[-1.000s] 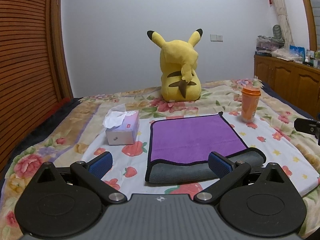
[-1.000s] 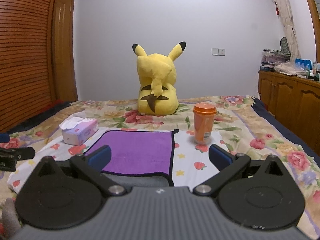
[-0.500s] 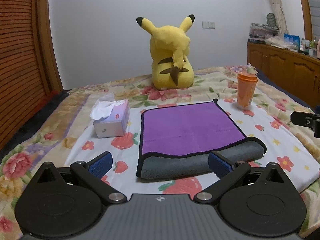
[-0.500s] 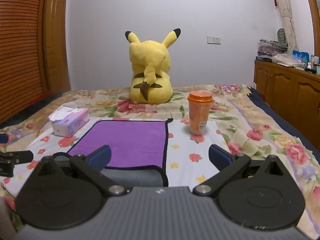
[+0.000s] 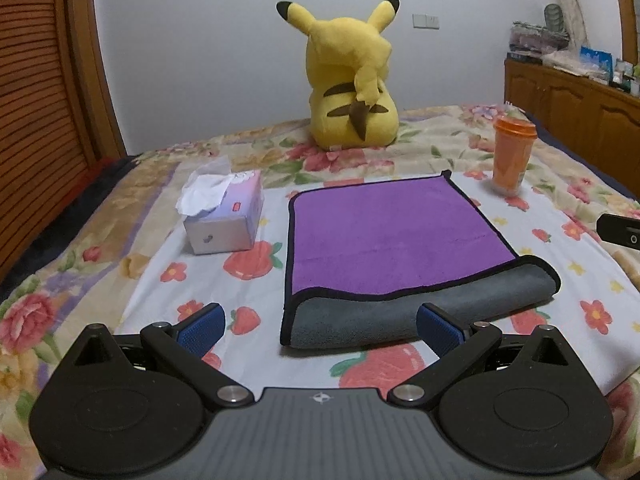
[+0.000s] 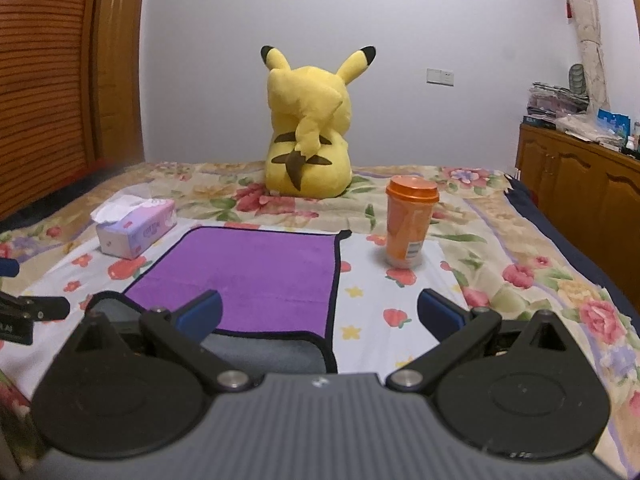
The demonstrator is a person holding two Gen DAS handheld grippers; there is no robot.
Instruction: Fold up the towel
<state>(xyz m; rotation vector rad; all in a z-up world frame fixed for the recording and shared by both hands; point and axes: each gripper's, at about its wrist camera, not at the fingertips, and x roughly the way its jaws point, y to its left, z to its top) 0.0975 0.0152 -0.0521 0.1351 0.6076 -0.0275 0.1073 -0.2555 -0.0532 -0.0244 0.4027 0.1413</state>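
A purple towel (image 5: 392, 236) with a black hem lies flat on the bed. Its near edge is turned over and shows the grey underside (image 5: 420, 304). It also shows in the right wrist view (image 6: 256, 276). My left gripper (image 5: 320, 326) is open and empty, just short of the towel's near left corner. My right gripper (image 6: 318, 314) is open and empty above the towel's near right corner. Each gripper's edge shows in the other's view.
A tissue box (image 5: 224, 216) stands left of the towel. An orange cup (image 5: 512, 152) stands at its far right corner. A yellow plush toy (image 5: 352, 84) sits behind. The flowered bedsheet (image 5: 120, 208) covers the bed. A wooden cabinet (image 6: 580, 184) is at right.
Both grippers have risen and tilted a little; the towel sits lower and nearer in the views. The towel itself has not moved. Both grippers stayed open.
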